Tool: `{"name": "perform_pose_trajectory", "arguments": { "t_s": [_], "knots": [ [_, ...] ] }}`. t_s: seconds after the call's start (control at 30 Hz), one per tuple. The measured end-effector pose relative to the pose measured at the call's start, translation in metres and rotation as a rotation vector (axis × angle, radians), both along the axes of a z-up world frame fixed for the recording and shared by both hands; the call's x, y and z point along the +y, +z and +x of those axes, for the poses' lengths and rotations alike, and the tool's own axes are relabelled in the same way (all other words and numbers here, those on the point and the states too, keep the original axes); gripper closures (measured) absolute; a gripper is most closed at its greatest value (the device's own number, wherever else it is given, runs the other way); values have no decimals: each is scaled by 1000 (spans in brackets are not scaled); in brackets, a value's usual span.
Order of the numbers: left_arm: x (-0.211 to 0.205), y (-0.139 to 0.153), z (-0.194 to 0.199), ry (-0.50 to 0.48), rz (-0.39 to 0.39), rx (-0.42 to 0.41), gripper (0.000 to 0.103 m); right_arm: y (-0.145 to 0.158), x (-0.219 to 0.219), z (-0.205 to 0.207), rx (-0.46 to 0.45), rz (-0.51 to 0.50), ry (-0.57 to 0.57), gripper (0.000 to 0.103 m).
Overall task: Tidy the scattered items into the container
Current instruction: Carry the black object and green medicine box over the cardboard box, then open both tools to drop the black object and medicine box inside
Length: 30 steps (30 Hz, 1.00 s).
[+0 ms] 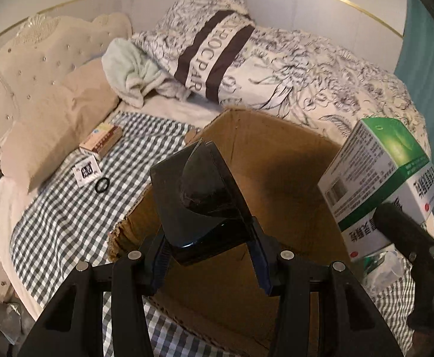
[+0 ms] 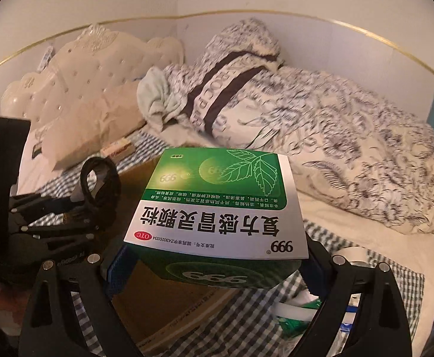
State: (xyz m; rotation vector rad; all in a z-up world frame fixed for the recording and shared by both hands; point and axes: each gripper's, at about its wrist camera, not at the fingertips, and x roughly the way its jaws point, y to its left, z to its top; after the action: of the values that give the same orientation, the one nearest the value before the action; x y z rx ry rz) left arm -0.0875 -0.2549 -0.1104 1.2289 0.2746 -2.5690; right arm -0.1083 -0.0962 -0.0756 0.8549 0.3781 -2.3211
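Observation:
An open cardboard box (image 1: 279,160) sits on the checked bedsheet. My left gripper (image 1: 209,255) is shut on a glossy black case (image 1: 202,196) and holds it over the box opening. My right gripper (image 2: 211,270) is shut on a green and white medicine box (image 2: 217,208), held above the cardboard box's right edge; that medicine box also shows at the right of the left wrist view (image 1: 380,178). On the sheet to the left lie a small beige medicine box (image 1: 101,141), a white sachet (image 1: 86,172) and a black ring (image 1: 102,185).
A beige pillow (image 1: 59,125) and tufted headboard (image 1: 23,68) stand at the left. A floral duvet (image 1: 306,68) and pale green towel (image 1: 130,71) pile up behind the box. Green and white wrappers (image 2: 294,318) lie on the sheet at the right.

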Motion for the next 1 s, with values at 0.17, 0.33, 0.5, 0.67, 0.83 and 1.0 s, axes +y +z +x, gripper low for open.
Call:
{"name": "perform_pose_trajectory", "arguments": {
  "t_s": [0.17, 0.33, 0.5, 0.67, 0.83, 1.0],
  "knots": [
    [-8, -16, -11, -5, 7, -37, 54, -22, -21, -12, -39, 60, 51, 10],
    [-14, -28, -18, -9, 19, -62, 54, -31, -30, -19, -38, 88, 66, 10],
    [-10, -33, -23, -25, 13, -75, 54, -36, -38, -22, -36, 107, 83, 10],
    [-11, -35, -26, -25, 11, -88, 54, -39, -40, -26, -46, 105, 88, 10],
    [-12, -34, -25, -21, 12, -90, 52, -38, -41, -27, -53, 114, 90, 9],
    [-14, -25, -22, 8, 13, -74, 19, -31, -35, -26, -50, 85, 73, 9]
  ]
}}
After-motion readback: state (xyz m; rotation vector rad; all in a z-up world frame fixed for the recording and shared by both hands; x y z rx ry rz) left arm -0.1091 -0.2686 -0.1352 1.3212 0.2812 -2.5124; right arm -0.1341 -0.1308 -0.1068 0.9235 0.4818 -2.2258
